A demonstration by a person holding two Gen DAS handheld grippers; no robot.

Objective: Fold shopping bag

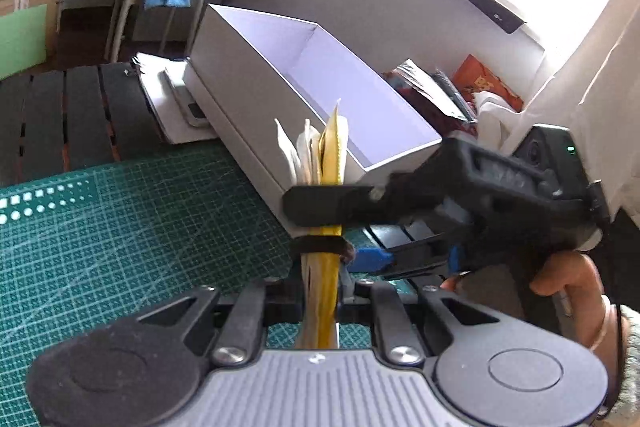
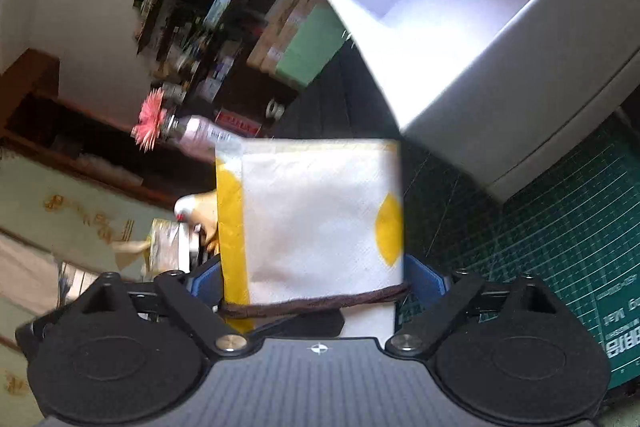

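Note:
The folded shopping bag (image 1: 330, 155), white with yellow patches, stands upright and edge-on in the left wrist view. A dark brown cord (image 1: 320, 245) wraps its lower part. My left gripper (image 1: 322, 301) is shut on the bag's bottom edge. My right gripper (image 1: 320, 231) comes in from the right, one black finger (image 1: 320, 203) crossing the bag and a blue pad (image 1: 372, 259) lower down. In the right wrist view the bag (image 2: 312, 219) faces me flat, with the cord (image 2: 316, 301) across it. The right gripper (image 2: 312, 279) is wide open, with the bag between its blue pads (image 2: 424, 279).
A white open box (image 1: 240, 83) stands just behind the bag on the green cutting mat (image 1: 120, 227). Dark table slats (image 1: 72, 107) lie beyond the mat. Snack packets (image 1: 480, 83) sit behind the box. A person's hand (image 1: 568, 275) holds the right gripper.

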